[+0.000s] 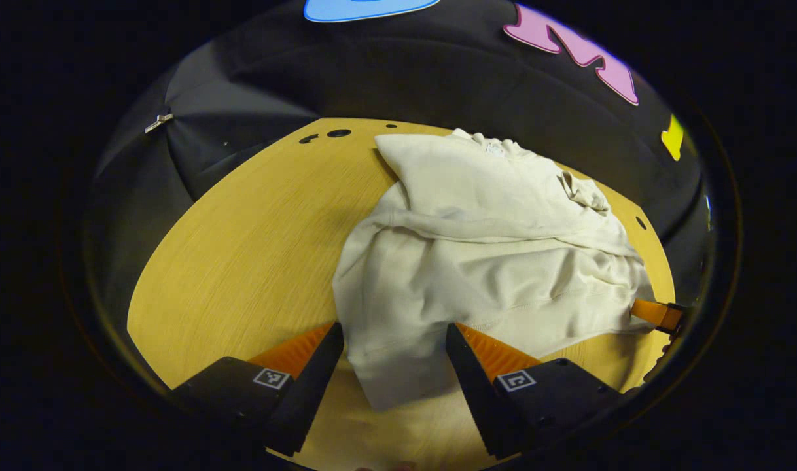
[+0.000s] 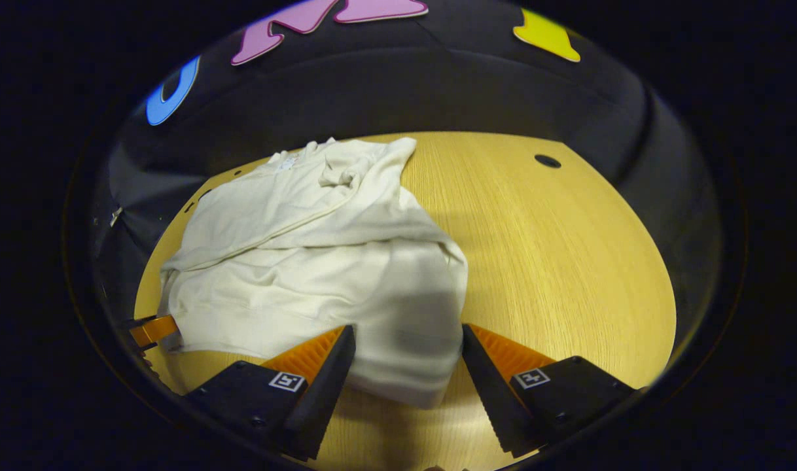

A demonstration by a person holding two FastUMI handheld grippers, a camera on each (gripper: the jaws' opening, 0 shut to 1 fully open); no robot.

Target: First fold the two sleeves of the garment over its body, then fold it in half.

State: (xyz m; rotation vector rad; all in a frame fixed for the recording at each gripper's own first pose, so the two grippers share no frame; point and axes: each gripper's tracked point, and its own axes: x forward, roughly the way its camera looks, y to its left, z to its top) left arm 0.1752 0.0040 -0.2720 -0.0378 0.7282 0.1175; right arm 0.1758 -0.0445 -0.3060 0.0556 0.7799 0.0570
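The garment (image 1: 477,261) lies on the table (image 1: 241,261), sleeves folded over its body. Left gripper (image 1: 394,337) and right gripper (image 2: 408,340) each gape wide around a hem corner.

Cream garment (image 1: 477,261) lies rumpled on the wooden table (image 1: 241,261), sleeves folded across.

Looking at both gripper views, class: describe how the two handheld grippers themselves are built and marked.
Each gripper, left gripper and right gripper, has two wedge-shaped fingers tapering forward to narrow tips, with ribbed inner faces. Behind each finger sits a dark, blocky mount carrying a small square black-and-white marker. No cables or sleeves are visible.
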